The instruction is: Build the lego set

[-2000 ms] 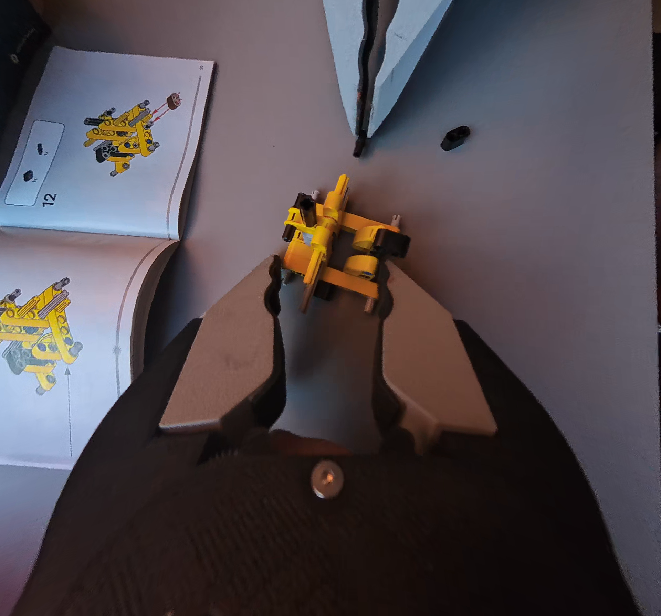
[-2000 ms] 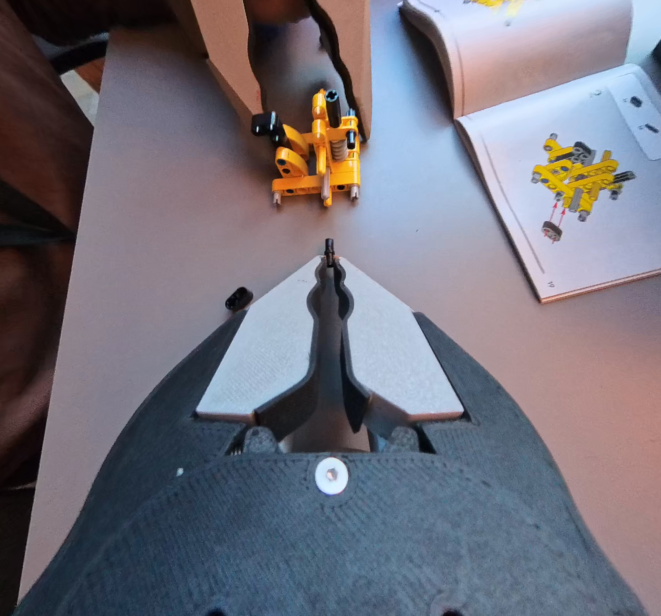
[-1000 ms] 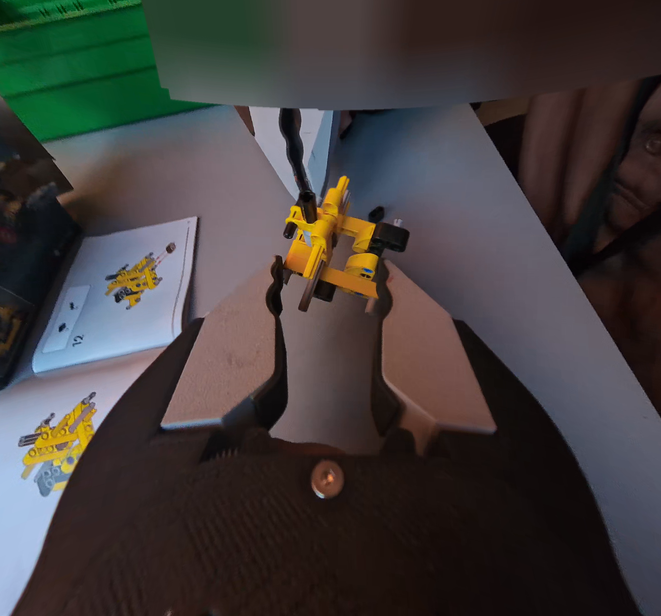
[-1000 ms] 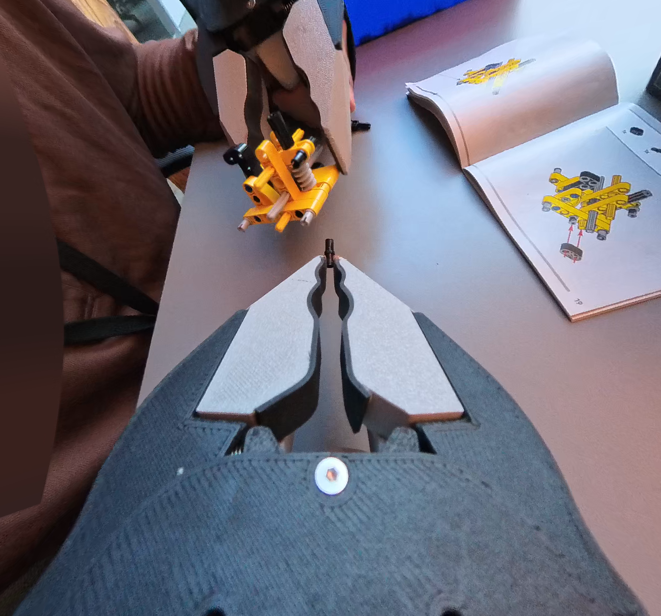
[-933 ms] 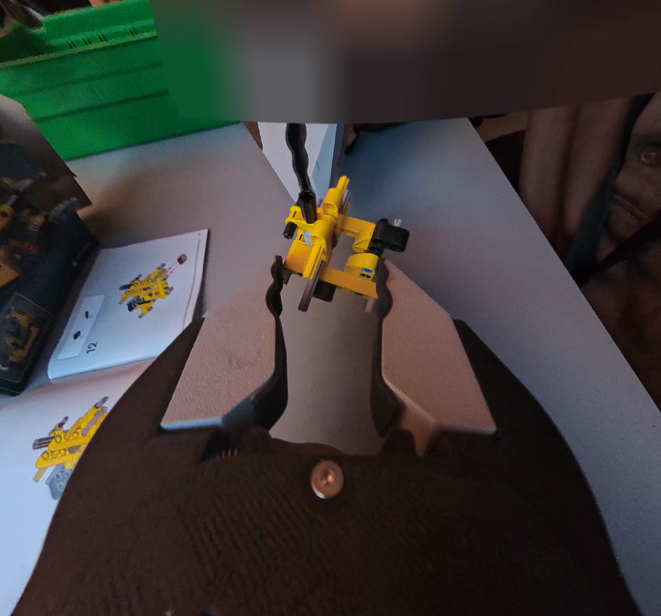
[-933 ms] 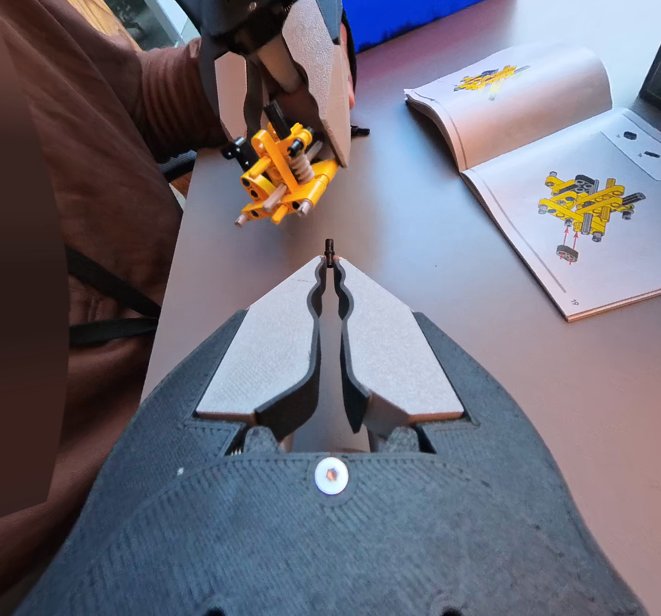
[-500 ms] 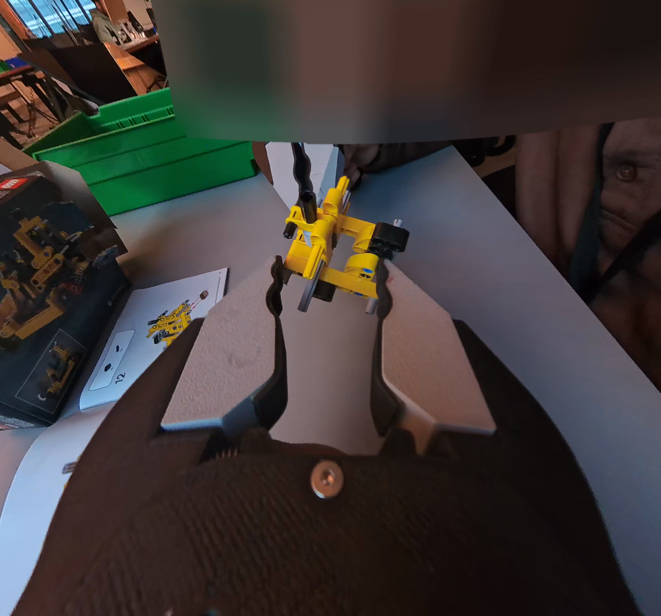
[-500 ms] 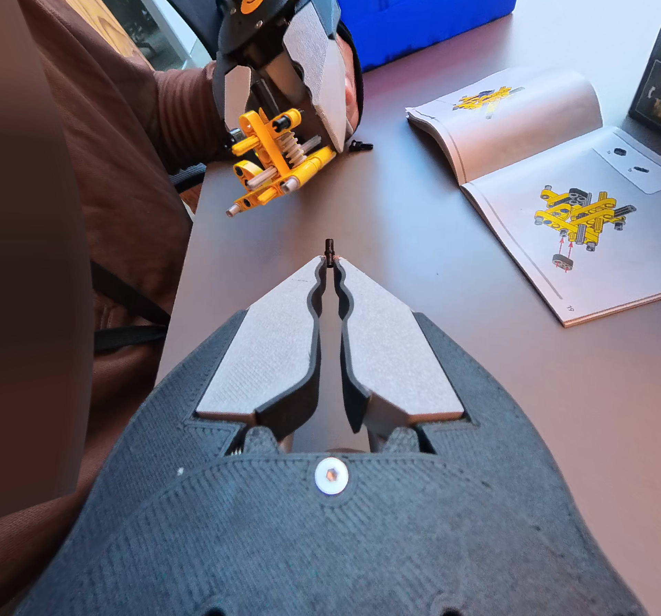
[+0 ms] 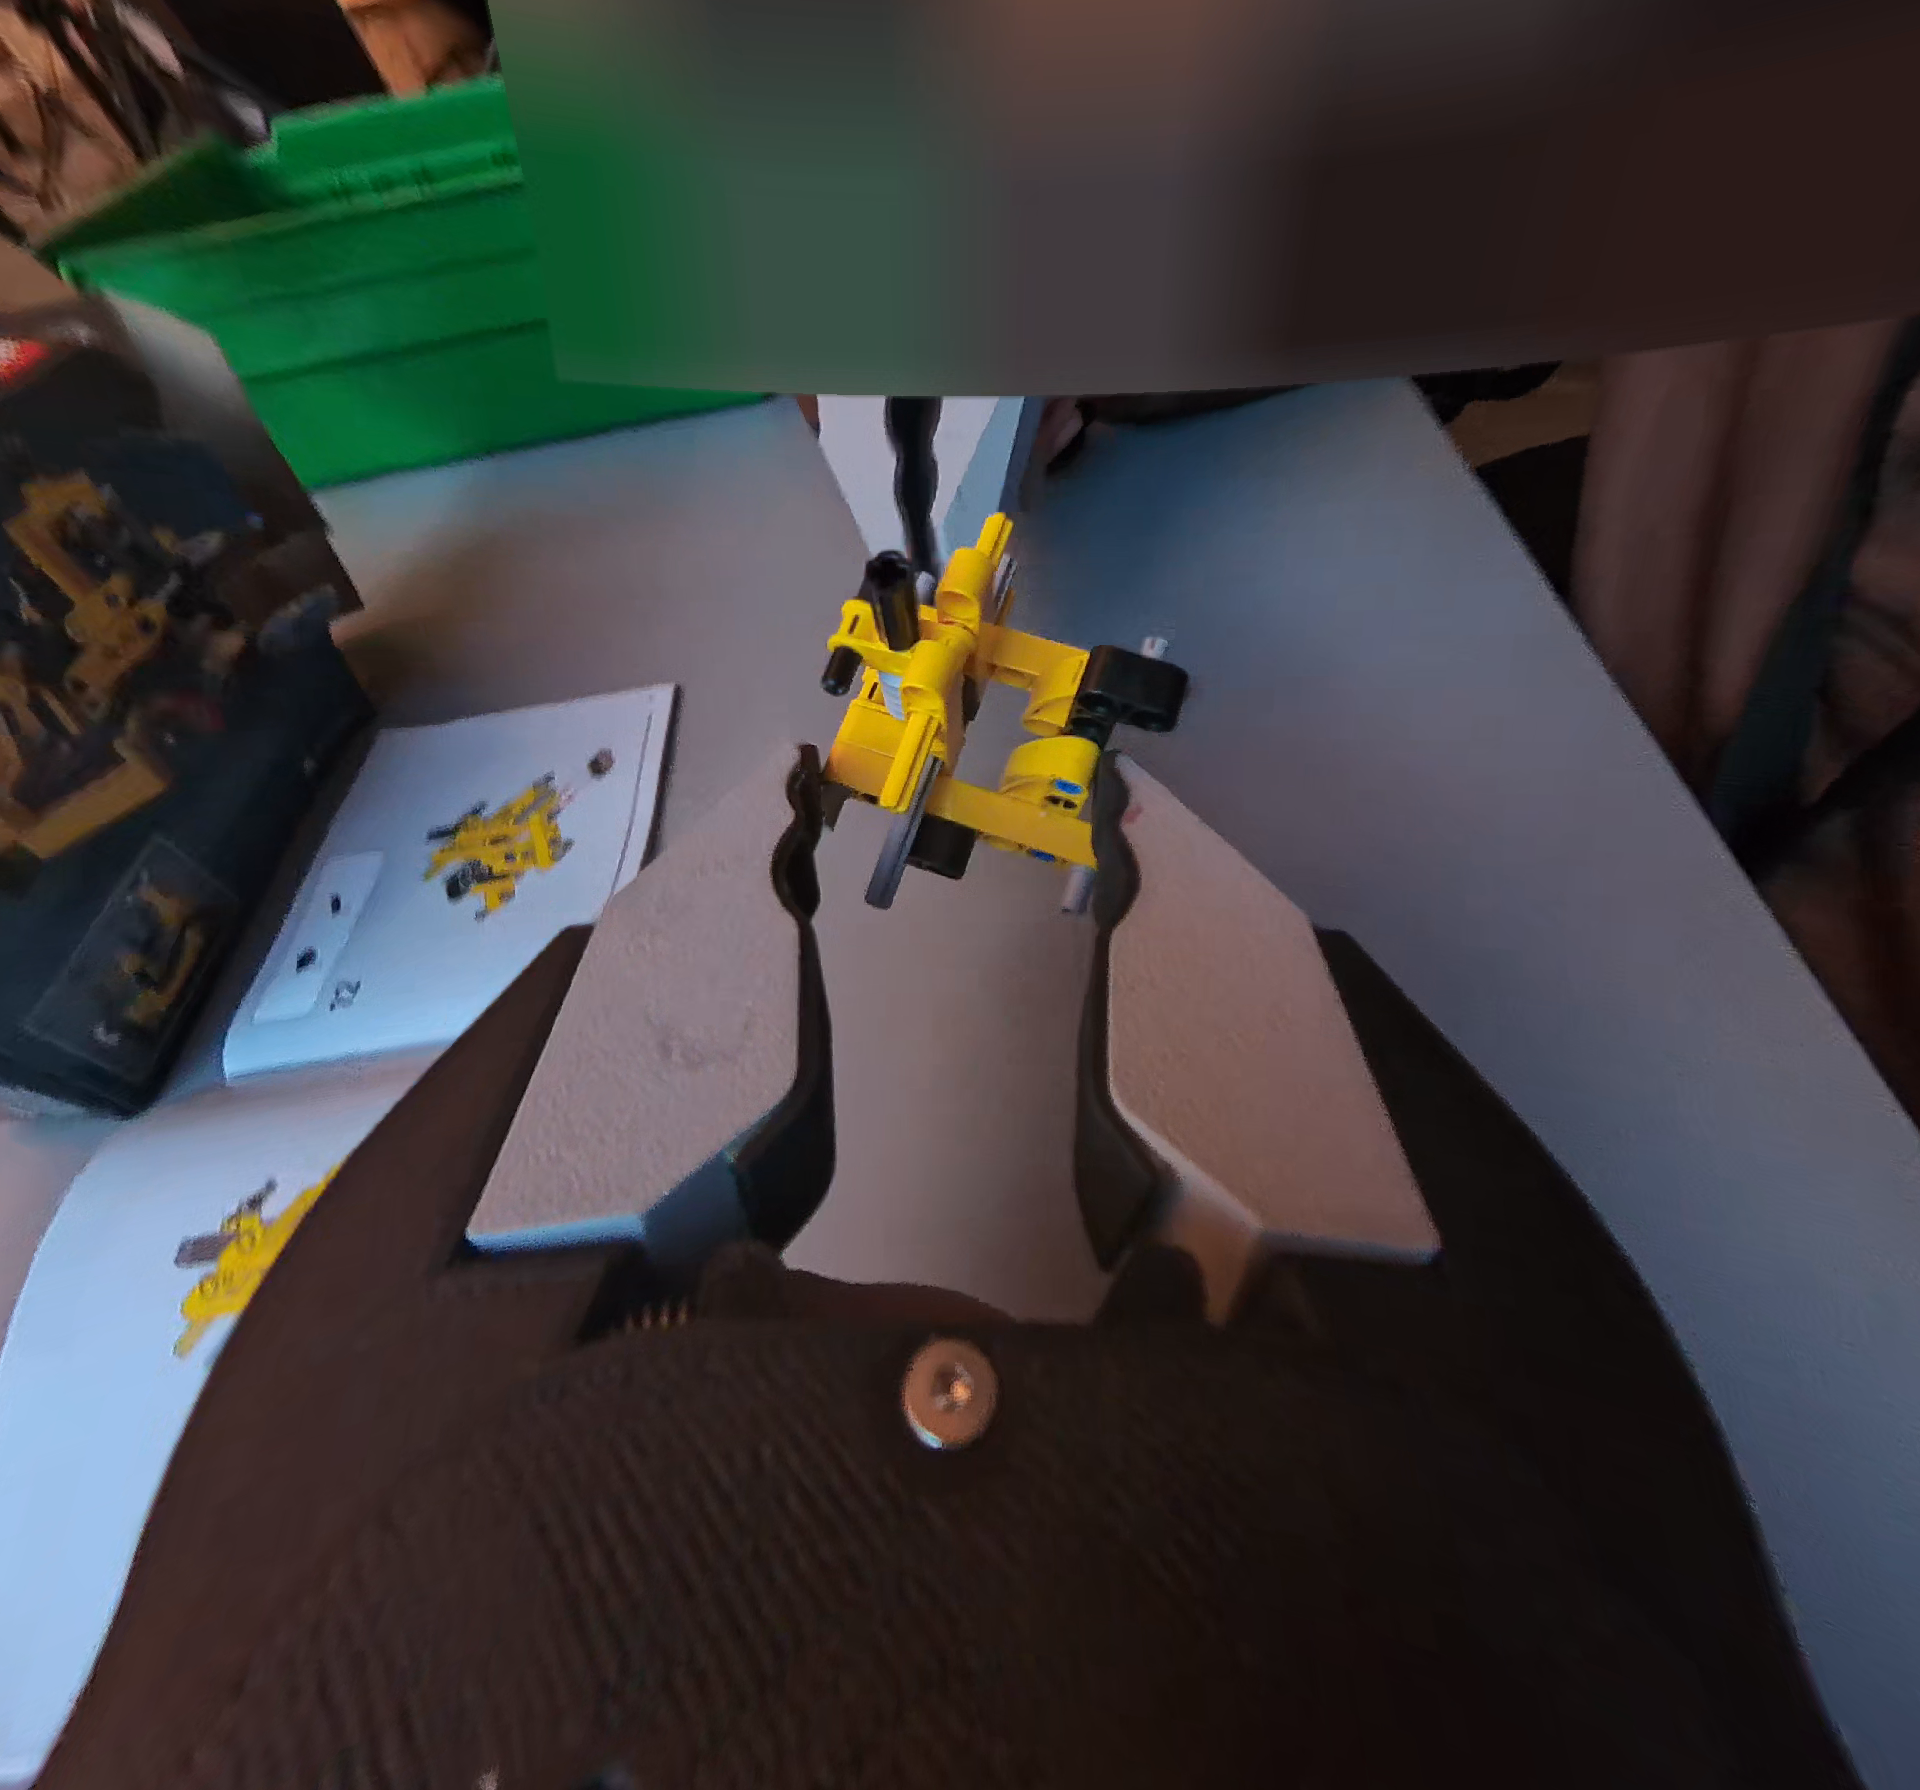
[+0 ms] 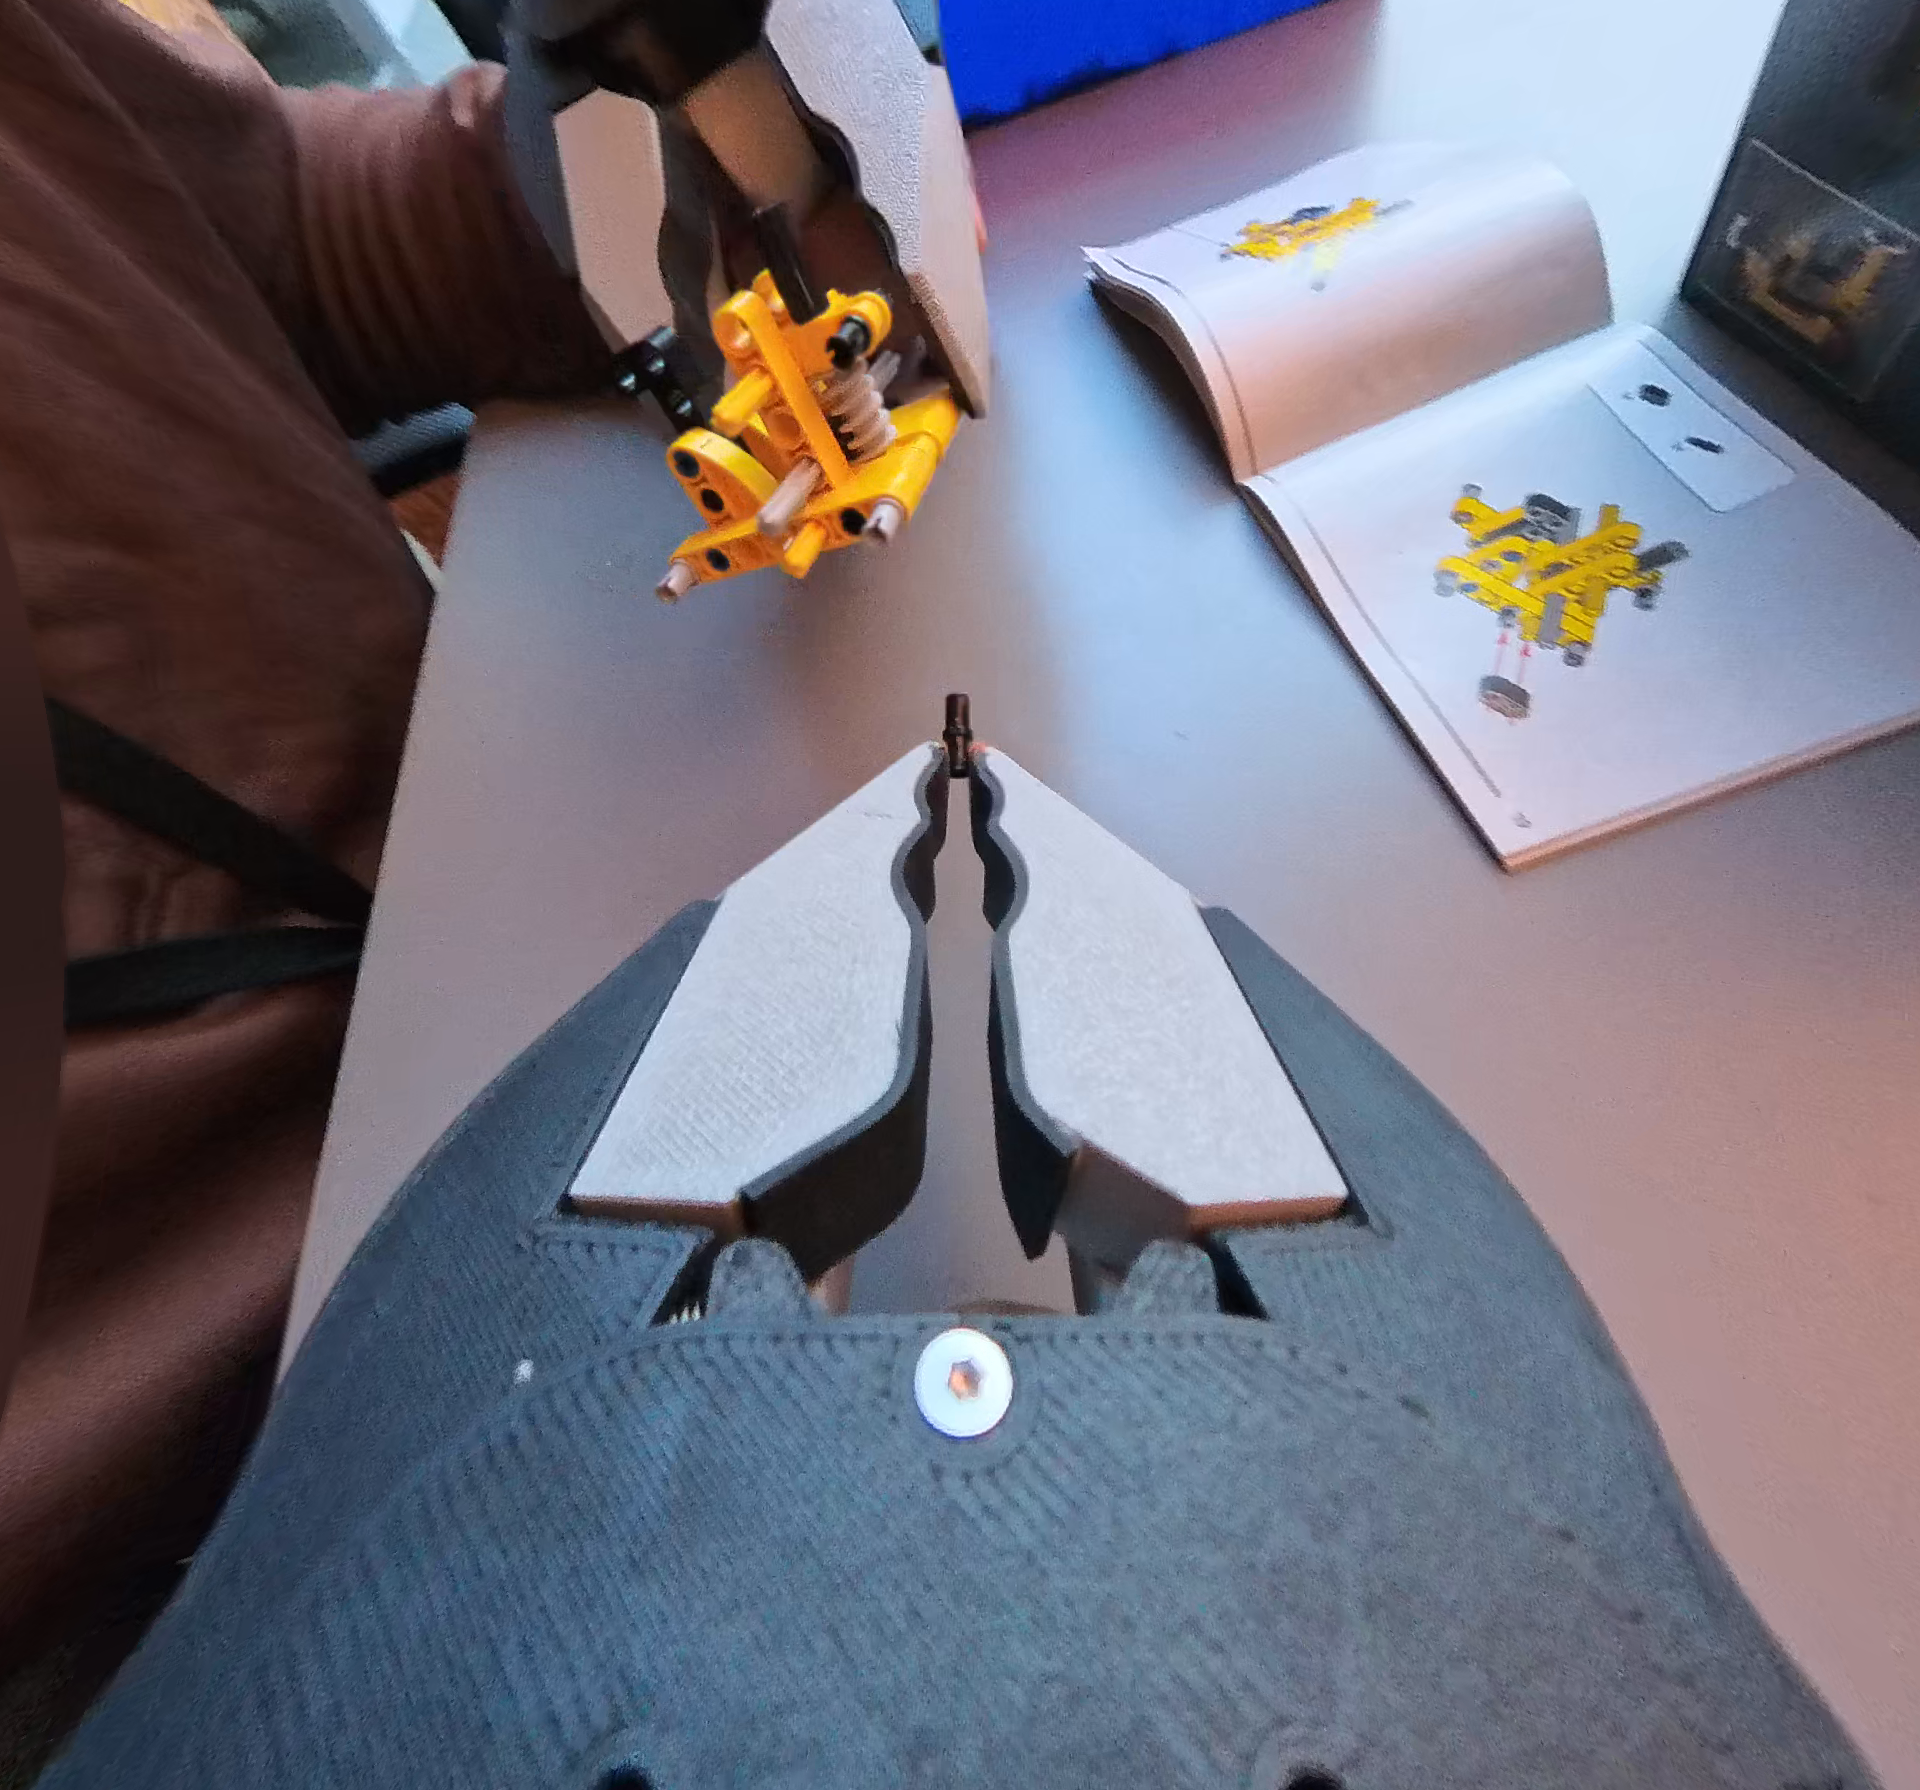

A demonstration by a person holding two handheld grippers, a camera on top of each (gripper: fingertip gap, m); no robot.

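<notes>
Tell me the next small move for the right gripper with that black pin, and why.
Probably ease the right gripper forward toward the yellow model. The black pin is pinched at its tips and points at the model, which the left gripper holds lifted off the table, with open space between them.
</notes>
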